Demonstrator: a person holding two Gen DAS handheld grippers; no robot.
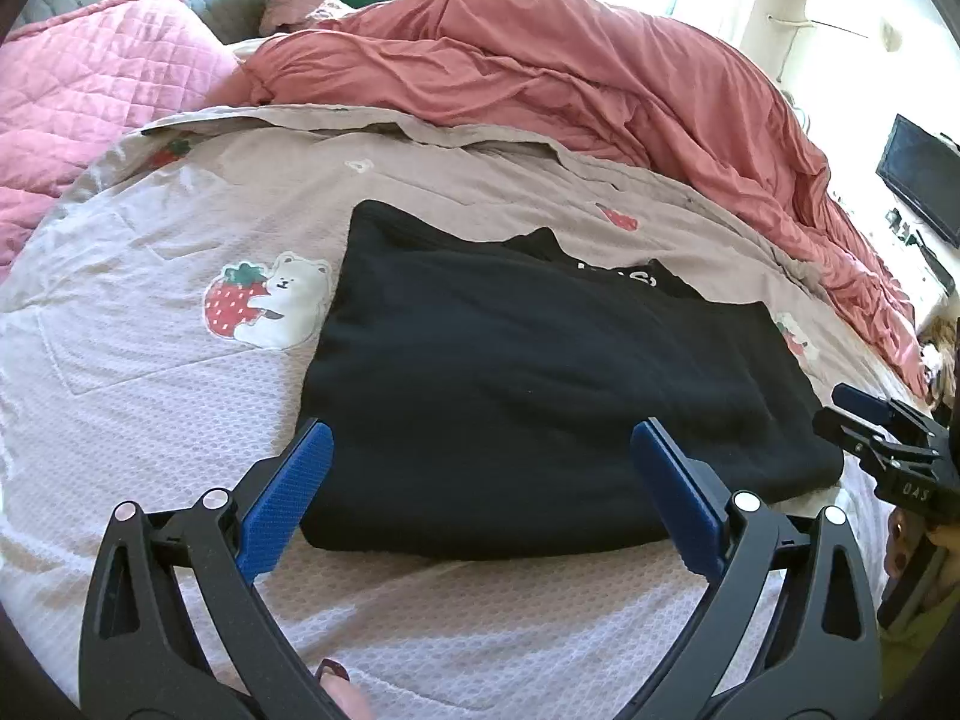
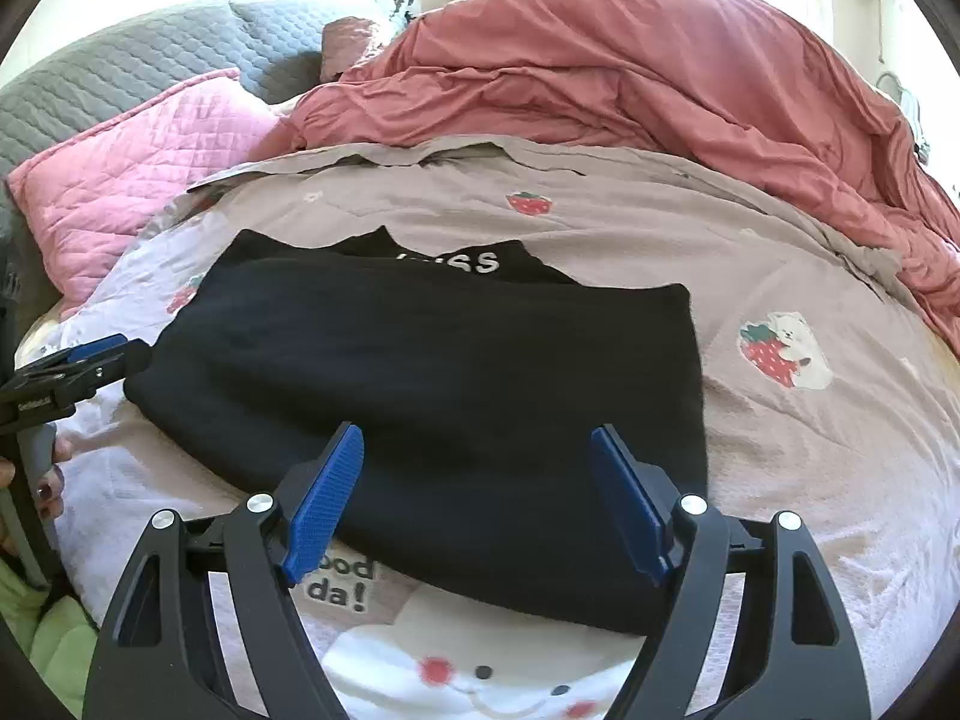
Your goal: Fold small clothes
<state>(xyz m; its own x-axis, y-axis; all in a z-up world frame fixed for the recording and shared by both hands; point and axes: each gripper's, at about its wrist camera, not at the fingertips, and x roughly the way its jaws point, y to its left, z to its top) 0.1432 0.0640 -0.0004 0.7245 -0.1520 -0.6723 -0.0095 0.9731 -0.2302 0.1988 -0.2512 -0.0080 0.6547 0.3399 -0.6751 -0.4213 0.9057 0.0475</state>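
Handling: your black garment (image 2: 432, 384) looks soft, thick and limp, so expect it to sag and slide on itself when lifted; it seems light enough for one pinch per side.
Where to hold: take it by the near folded edge or a corner, pinching all layers together (a grip on the top layer alone would likely undo the fold).
Look: dark, folded into a rough rectangle, white lettering showing at its far edge.
Place: it lies flat on the bedsheet (image 2: 810, 480), just beyond and between the tips of both pairs of fingers.
Left gripper (image 1: 480, 480): spread wide, pinching nothing, near edge of the garment in the gap.
Right gripper (image 2: 480, 486): spread wide, holding nothing, hovering over the garment's near edge.
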